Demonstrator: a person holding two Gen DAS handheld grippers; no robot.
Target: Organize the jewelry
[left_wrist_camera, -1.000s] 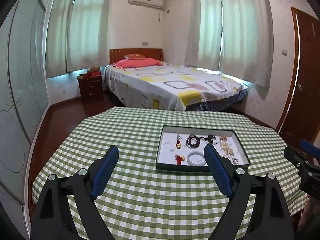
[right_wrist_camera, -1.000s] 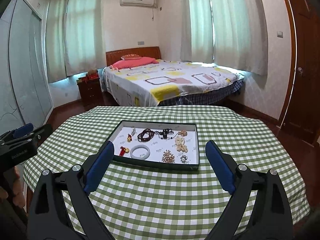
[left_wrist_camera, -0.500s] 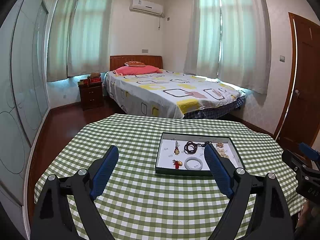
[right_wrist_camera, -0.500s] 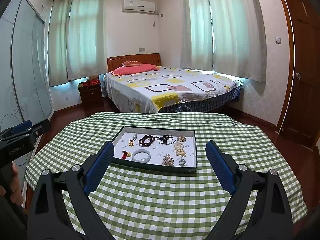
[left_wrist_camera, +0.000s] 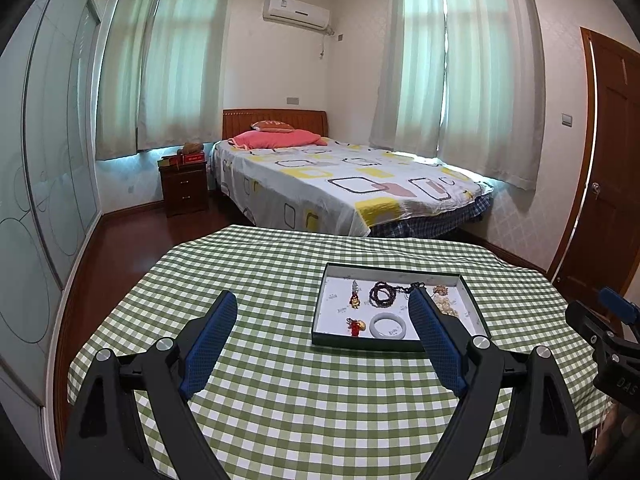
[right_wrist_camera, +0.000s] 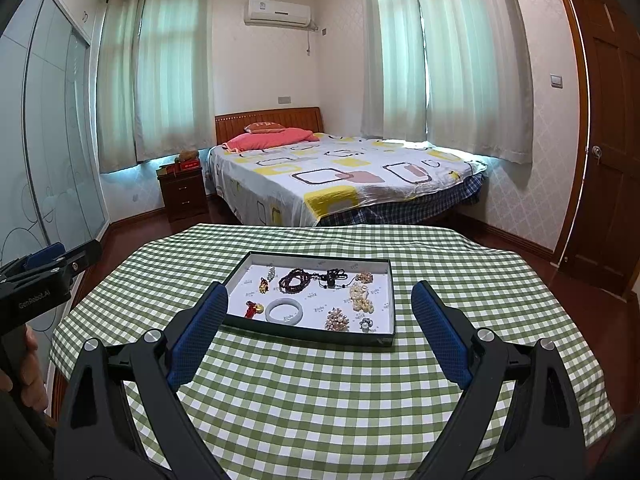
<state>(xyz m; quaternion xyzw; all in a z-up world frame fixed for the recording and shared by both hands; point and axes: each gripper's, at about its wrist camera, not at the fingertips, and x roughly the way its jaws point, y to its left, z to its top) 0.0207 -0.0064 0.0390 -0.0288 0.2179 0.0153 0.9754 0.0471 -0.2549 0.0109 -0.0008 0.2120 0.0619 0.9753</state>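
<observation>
Your left gripper (right_wrist_camera: 60, 264), marked "GenRobot.AI", and your right gripper (right_wrist_camera: 318, 328) both gape empty before the jewelry tray (right_wrist_camera: 308, 334).

One table (right_wrist_camera: 320, 400) under a checked cloth. One tray (right_wrist_camera: 304, 330). In it: one white bangle (right_wrist_camera: 284, 311), one dark bead strand (right_wrist_camera: 296, 280), one black necklace (right_wrist_camera: 332, 278), two red-and-gold charms (right_wrist_camera: 253, 309), one silver pendant (right_wrist_camera: 272, 273), one pearl cluster (right_wrist_camera: 361, 298), two brooches (right_wrist_camera: 337, 319). Two grippers, left (left_wrist_camera: 324, 340) and right (right_wrist_camera: 318, 334), each with jaws apart. One bed (right_wrist_camera: 340, 176), one nightstand (right_wrist_camera: 182, 194), one door (right_wrist_camera: 608, 140).
</observation>
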